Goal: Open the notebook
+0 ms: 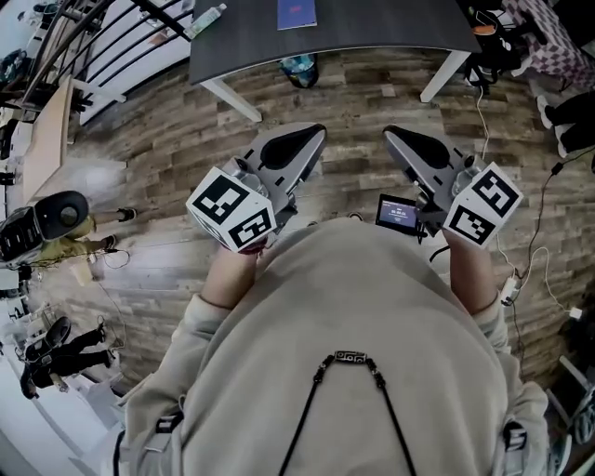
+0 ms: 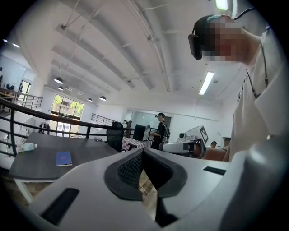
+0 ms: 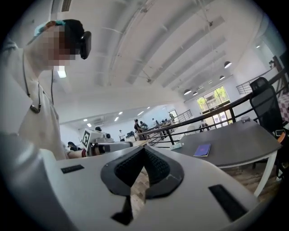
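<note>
A blue notebook (image 1: 297,13) lies closed on the dark grey table (image 1: 372,28) at the far side of the room, well ahead of both grippers. It also shows in the left gripper view as a small blue notebook (image 2: 63,158) and in the right gripper view as the notebook (image 3: 202,150) on the table top. My left gripper (image 1: 314,133) and right gripper (image 1: 391,133) are held level in front of my chest, over the wooden floor, short of the table. The left gripper (image 2: 142,151) and right gripper (image 3: 144,149) both stand shut with nothing between their pads.
A plastic bottle (image 1: 206,19) lies on the table's left end and a teal object (image 1: 299,68) sits under the table. A black railing (image 1: 121,42) runs at the left. Camera gear (image 1: 42,223) stands at the left, and cables (image 1: 544,232) trail on the floor at the right.
</note>
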`<state>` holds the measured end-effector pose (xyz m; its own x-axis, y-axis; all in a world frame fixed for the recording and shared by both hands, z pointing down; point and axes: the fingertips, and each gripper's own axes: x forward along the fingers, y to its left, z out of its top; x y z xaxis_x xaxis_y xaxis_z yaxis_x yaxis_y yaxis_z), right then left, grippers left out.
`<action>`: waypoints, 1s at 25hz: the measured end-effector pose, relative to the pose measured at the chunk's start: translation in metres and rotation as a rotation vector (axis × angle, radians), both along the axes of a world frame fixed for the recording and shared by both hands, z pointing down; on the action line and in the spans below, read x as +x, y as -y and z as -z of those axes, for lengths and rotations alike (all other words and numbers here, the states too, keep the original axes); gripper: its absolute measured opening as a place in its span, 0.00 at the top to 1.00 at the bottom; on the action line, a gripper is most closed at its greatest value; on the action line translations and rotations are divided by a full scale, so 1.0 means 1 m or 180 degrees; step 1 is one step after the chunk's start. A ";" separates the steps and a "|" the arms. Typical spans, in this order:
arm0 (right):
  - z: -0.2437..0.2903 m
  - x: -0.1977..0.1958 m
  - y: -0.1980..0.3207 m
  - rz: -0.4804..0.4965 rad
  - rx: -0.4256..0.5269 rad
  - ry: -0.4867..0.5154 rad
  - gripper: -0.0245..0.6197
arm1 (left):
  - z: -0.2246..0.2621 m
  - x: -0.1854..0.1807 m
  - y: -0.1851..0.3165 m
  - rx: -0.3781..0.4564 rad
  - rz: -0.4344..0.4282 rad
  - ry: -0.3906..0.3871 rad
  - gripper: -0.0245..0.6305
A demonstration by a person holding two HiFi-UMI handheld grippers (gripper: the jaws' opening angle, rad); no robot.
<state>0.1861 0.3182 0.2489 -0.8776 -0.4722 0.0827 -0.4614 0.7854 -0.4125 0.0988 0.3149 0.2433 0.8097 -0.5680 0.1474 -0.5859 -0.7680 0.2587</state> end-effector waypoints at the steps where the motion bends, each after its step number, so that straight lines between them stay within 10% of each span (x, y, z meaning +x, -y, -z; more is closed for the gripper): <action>1: -0.004 0.002 0.001 0.0074 -0.0004 -0.0039 0.94 | -0.003 0.002 0.004 -0.0023 -0.0036 0.0034 0.96; 25: -0.003 0.032 0.051 -0.0286 -0.0049 -0.0024 0.94 | -0.014 -0.007 0.058 -0.0139 -0.0195 -0.0050 0.96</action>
